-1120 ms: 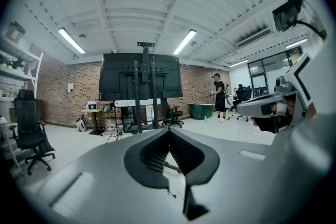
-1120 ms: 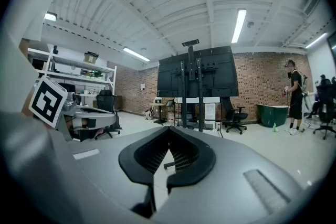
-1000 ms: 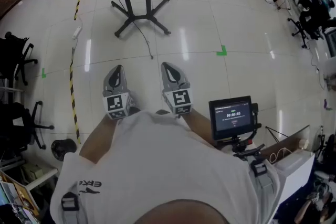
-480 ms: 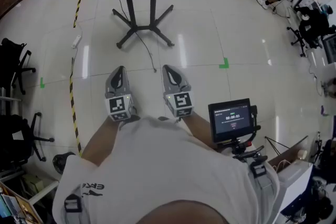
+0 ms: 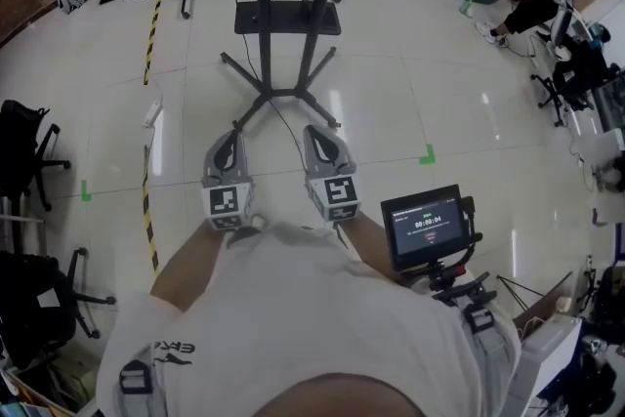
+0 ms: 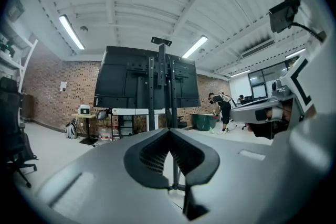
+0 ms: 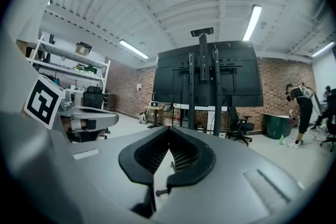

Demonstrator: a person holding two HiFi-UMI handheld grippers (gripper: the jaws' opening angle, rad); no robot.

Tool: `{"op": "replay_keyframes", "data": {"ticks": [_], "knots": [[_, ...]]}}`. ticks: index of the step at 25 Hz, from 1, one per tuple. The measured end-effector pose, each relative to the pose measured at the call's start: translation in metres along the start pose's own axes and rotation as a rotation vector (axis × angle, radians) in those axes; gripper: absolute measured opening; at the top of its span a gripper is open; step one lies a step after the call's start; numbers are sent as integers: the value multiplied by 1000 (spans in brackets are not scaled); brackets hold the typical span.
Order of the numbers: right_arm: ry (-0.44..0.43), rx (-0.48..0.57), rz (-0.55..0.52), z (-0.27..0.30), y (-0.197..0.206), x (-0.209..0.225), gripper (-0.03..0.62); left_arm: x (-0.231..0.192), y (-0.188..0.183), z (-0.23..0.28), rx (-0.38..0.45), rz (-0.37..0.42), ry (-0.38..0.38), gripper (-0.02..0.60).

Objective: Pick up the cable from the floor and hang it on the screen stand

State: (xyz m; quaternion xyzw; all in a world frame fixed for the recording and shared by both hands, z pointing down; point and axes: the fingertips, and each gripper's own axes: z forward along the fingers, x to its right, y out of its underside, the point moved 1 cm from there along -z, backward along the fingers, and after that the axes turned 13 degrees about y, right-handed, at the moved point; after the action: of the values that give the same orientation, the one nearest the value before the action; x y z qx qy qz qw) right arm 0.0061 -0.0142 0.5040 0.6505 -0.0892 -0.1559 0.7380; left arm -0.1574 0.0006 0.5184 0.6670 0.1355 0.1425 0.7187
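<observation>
A: Your left tongs (image 5: 230, 136) are pressed together, tip to tip, with nothing between them. You hold them about level, aimed at the stand (image 5: 281, 34).

B: Same for your right tongs (image 5: 314, 132): jaws together and empty. They sit just beside the left pair, with a strip of bare floor (image 5: 391, 103) showing between the two.

A: The cable (image 5: 285, 122) lies in that strip. It's a thin, dark cord, slack and slightly curved, flat on the pale, glossy floor.

B: Its far end reaches the middle of the stand's base, ahead of both tongs. Its near end comes in between your two tips, closer to the right tongs. Exactly where it stops, the head view doesn't show.

A: Neither pair touches it. Both are up in front of your body, clear of the floor.

B: In both gripper views the screen (image 6: 147, 78) stands straight ahead of the jaws, black, on dark twin posts. The cable is too thin to make out there.

A: Left of your left tongs, yellow-black tape (image 5: 146, 210) runs along the floor, with a white power strip (image 5: 152, 112) near it. Right of your right tongs there's a green mark (image 5: 427, 154).
</observation>
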Motion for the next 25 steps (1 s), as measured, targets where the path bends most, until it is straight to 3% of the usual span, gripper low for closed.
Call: {"op": "replay_keyframes", "data": {"ticks": [6, 11, 20, 25], "knots": [[37, 18, 13, 59, -19, -15, 14, -55, 1, 35, 0, -9, 16, 2], [30, 3, 11, 103, -12, -2, 14, -77, 9, 74, -27, -22, 0, 2], [-40, -34, 25, 224, -9, 42, 14, -134, 23, 179, -95, -14, -103, 2], [-69, -24, 8, 234, -9, 42, 14, -147, 28, 194, -100, -12, -144, 2]]}}
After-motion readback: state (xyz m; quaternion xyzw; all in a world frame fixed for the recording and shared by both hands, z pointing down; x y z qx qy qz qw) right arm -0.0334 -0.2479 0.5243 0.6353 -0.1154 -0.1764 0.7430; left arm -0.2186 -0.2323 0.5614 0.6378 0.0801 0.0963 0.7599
